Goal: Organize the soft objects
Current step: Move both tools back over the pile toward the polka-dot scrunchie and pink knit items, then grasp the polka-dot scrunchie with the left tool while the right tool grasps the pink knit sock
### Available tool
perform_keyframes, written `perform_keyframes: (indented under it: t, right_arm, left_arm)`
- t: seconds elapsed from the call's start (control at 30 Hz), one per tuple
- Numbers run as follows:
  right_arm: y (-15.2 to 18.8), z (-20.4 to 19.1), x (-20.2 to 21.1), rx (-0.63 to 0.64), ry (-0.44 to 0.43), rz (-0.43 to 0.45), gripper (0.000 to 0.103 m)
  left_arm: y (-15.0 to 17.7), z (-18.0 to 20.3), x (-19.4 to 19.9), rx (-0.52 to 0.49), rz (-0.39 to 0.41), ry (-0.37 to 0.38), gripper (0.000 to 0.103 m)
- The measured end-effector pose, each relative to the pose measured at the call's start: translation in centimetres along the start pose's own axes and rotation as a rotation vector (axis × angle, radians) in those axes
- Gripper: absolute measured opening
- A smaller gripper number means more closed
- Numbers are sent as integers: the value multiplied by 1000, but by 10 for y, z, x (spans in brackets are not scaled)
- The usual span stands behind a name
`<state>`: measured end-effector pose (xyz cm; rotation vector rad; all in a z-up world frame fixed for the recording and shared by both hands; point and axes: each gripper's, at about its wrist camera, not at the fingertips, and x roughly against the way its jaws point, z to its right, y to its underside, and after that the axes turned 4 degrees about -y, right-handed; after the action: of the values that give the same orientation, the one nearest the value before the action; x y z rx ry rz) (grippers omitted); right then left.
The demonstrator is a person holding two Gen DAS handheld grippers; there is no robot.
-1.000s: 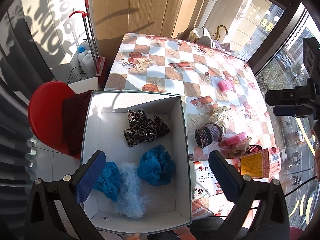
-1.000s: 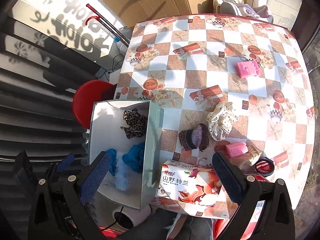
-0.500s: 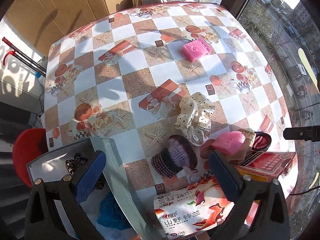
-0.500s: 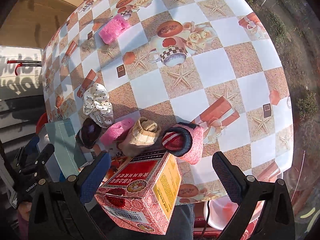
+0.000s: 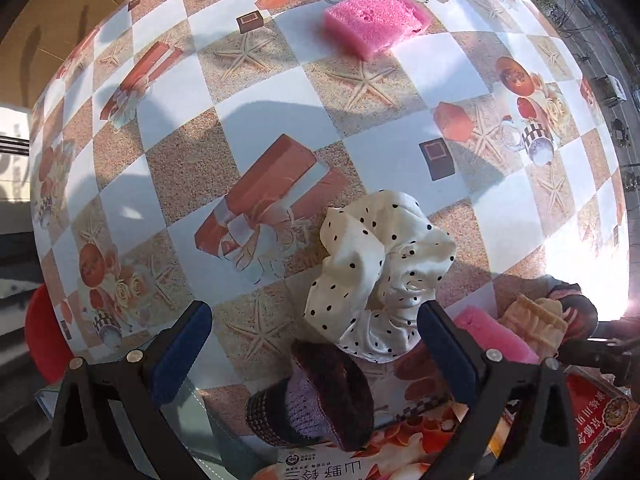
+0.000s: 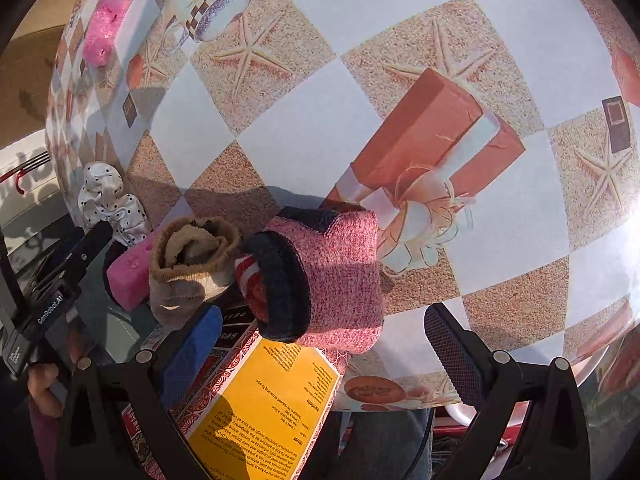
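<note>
Scrunchie [image 5: 376, 276], polka-dotted, lies on the table just ahead of the wide-open, empty left gripper [image 5: 316, 344], which has swung off the box; right gripper [image 6: 320, 344], equally open, now straddles the pink rolled sock [image 6: 324, 280]. Two pickups seem next.

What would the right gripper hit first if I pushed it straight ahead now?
Most likely the pink knit sock roll, which sits between the open fingers of the right gripper, partly over the red-and-yellow box. Depth is uncertain through the fisheye.

- Scrunchie [image 5: 376, 276]: white, black dots.
- Sponge [image 5: 374, 20], upper frame: pink.
- Sock [image 6: 332, 280]: pink knit, navy cuff.
- Tablecloth [image 5: 192, 152]: tan-and-white checks, starfish.
- Box [image 6: 272, 404], bottom: yellow, red.
</note>
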<state>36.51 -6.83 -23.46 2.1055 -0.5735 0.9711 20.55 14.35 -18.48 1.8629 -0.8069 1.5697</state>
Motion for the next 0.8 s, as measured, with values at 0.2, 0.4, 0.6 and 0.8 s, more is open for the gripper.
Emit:
perform_keyframes:
  t: [0.2, 0.4, 0.6, 0.8]
  right_arm:
    - [4, -8, -7, 29, 11, 7, 68]
    - [10, -14, 9, 31, 13, 83, 37]
    - [19, -9, 50, 72, 33, 251, 36]
    - [40, 0, 79, 83, 63, 350, 36]
  left_arm:
    - [-9, 17, -13, -42, -51, 11, 64]
    - [-9, 33, -1, -102, 1, 34, 19]
    - [4, 23, 37, -31, 144, 14, 18]
    - [35, 19, 81, -46, 250, 4, 18]
